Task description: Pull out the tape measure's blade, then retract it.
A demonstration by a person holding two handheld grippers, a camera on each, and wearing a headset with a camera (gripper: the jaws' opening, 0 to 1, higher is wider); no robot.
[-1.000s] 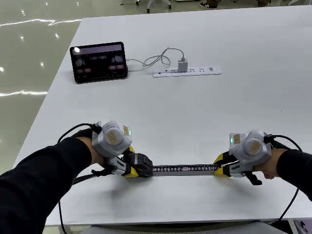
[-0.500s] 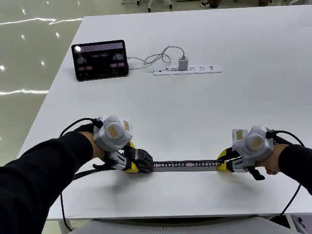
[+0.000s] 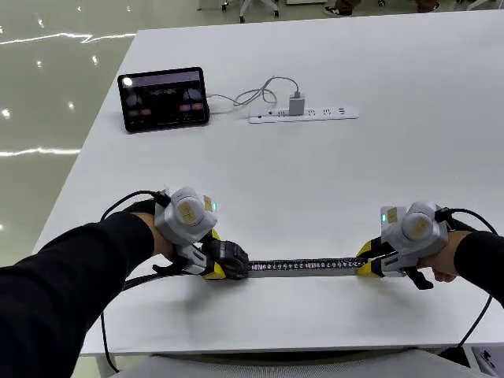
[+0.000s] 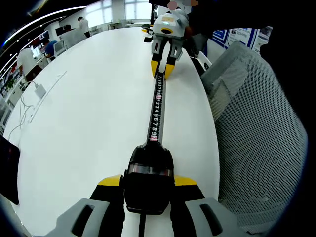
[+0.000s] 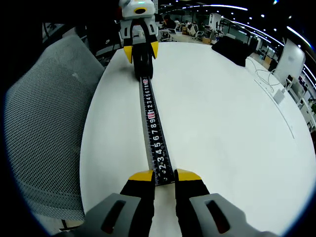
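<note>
Tape measure case (image 3: 230,260): black and blocky, sitting on the white table (image 3: 331,181) at 7 o'clock in the head view, near the front edge.
Blade (image 3: 303,265): drawn out flat and straight along the table from the case toward 5 o'clock. It is black with white numerals, and red marks sit partway along it in the left gripper view (image 4: 156,111).
Left gripper (image 3: 216,264): yellow-tipped jaws are clamped on the case's 2 sides.
Right gripper (image 3: 366,264): jaws are pinched on the blade's free end, with numerals showing between the tips (image 5: 163,177).
Tablet (image 3: 164,98): at 11 o'clock, screen lit.
Power strip (image 3: 303,115): at 12 o'clock, just right of the tablet.
</note>
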